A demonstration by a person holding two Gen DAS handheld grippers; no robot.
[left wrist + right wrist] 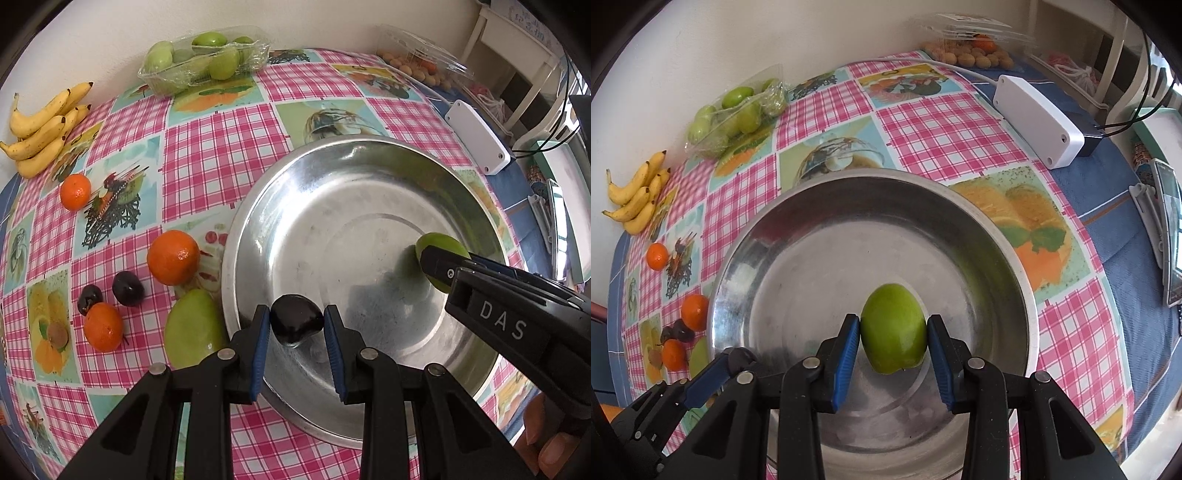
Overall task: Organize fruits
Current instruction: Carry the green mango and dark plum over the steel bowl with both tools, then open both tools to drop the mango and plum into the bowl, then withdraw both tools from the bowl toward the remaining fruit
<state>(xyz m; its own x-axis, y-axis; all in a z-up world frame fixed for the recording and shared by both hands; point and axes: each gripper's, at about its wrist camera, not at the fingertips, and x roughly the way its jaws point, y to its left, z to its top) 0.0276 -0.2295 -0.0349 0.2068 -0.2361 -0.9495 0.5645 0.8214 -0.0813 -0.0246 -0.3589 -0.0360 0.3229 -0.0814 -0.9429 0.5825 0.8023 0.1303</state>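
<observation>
Steel bowl (1015,258) floor lies open; loose oranges (173,257) crowd its left rim.

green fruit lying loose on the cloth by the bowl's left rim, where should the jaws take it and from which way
Grip the green fruit across its narrow middle, coming from above. It lies on its side, long axis pointing away from the camera, its right flank close against the metal bowl, so one jaw must slip in there; the left flank is free.

White box (1039,122), checked tablecloth (945,133)
</observation>
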